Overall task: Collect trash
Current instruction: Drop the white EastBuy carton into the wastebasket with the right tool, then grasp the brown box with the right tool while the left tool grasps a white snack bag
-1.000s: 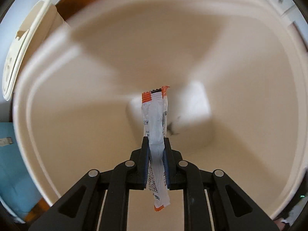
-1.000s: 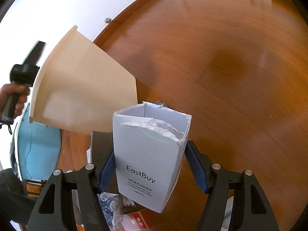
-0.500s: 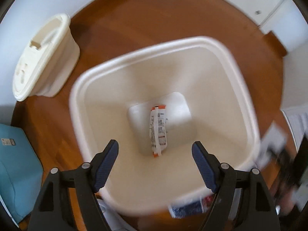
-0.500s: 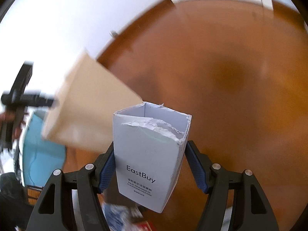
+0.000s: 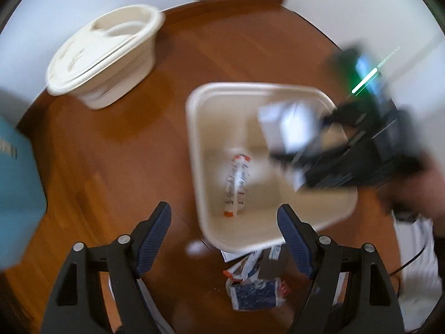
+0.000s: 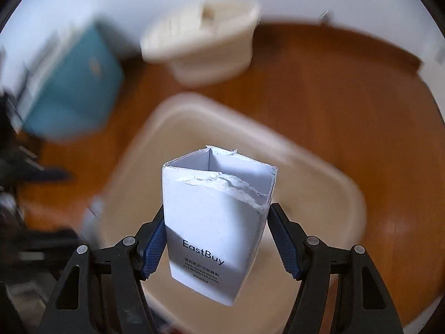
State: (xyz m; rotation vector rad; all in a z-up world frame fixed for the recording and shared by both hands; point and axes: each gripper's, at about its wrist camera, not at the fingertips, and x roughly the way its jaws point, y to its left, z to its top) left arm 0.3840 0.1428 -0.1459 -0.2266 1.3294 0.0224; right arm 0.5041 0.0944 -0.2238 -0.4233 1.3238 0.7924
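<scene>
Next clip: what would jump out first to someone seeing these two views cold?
The torn white EastBuy carton fills the right wrist view, clamped in the right tool above the open cream bin. In the left wrist view, an orange-tipped wrapper lies on the bin's bottom, and the left tool hangs open and empty over its near rim.
</scene>
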